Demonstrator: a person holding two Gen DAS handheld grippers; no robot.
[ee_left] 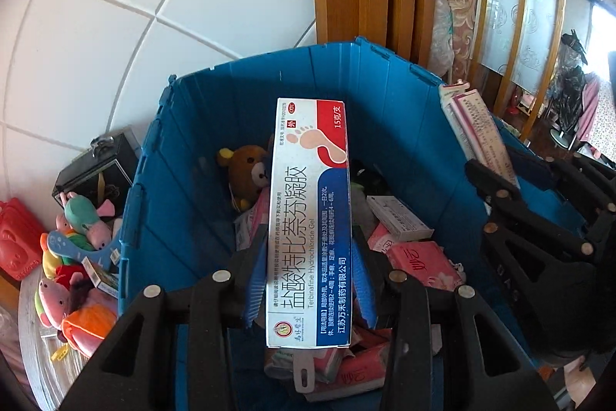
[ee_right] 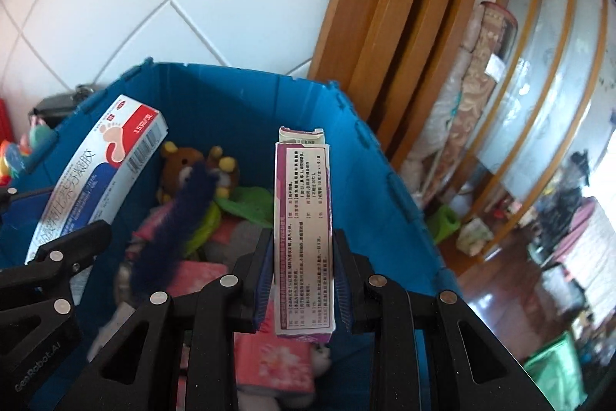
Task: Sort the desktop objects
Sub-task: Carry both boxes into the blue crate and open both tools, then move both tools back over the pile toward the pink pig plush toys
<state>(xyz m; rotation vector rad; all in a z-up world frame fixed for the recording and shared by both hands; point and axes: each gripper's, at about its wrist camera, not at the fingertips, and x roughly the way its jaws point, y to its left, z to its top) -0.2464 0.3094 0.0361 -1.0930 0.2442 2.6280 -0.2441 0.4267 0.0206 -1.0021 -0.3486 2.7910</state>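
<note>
My left gripper (ee_left: 310, 286) is shut on a long white, red and blue foot-gel box (ee_left: 310, 218), held over the open blue crate (ee_left: 338, 76). My right gripper (ee_right: 302, 280) is shut on a narrow purple and white medicine box (ee_right: 302, 230), which also hangs above the blue crate (ee_right: 238, 91). From the right wrist view the foot-gel box (ee_right: 104, 176) and the left gripper's black frame show at the left. In the left wrist view the purple box (ee_left: 477, 133) and the right gripper's frame appear at the right. Inside the crate lie a brown bear plush (ee_left: 246, 176), pink tissue packs (ee_left: 423, 266) and small boxes.
Left of the crate, several plush toys (ee_left: 77, 257), a black box (ee_left: 96, 172) and a red item (ee_left: 19, 237) sit by the white tiled wall. A wooden door frame (ee_right: 389, 26) and glass sliding doors (ee_right: 539, 72) stand behind and to the right.
</note>
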